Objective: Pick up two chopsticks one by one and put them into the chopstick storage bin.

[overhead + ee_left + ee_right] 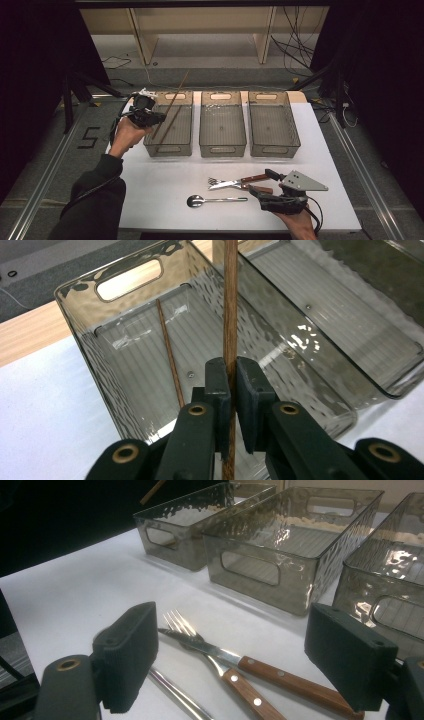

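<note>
Left gripper (233,390): jaws pinched tight on a chopstick (230,310), over the near end of the left bin (170,145).
Held chopstick: slants up and away above that bin.
Second chopstick (170,352): lies on the left bin's floor.
Right gripper (235,655): jaws spread wide with nothing gripped, low over the table (150,190).
Between its jaws: knife (280,675) and fork (220,667), seemingly crossed.
Spoon (215,200): just in front of them.

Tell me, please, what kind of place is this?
Probably a recording lab, not a kitchen: a white table on a railed floor, loose cables behind, and three clear bins for sorting cutlery.
</note>
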Motion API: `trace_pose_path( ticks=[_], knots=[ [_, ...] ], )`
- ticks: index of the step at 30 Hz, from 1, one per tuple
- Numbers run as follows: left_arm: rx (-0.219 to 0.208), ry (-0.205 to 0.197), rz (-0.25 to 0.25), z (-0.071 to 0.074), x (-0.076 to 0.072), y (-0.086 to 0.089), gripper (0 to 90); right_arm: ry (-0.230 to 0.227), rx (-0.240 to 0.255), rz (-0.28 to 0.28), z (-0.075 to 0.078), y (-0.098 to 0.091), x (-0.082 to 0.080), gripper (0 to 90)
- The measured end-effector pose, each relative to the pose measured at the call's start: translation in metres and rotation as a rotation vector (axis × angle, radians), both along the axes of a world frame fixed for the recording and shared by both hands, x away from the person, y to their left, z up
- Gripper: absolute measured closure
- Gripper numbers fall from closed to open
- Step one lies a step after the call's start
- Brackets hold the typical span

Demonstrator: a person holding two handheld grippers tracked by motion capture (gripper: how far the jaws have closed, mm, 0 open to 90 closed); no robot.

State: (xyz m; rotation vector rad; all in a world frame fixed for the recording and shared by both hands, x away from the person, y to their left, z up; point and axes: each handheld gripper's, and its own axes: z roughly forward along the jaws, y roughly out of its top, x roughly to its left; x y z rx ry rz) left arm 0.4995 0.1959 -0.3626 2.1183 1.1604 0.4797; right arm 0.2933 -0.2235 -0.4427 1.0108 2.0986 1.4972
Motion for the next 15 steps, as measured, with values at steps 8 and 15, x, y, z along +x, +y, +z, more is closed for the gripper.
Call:
trace_pose_path(
  ticks=[8, 15],
  knots=[
    [0.008, 0.013, 0.02, -0.009, 0.007, 0.0, 83.9, 0.0, 0.0, 0.001, 0.0, 0.0, 0.0, 22.2],
    [0.015, 0.022, 0.03, -0.014, 0.011, -0.002, 83.9, 0.001, 0.001, 0.0, 0.0, 0.0, 0.0, 22.2]
  ],
)
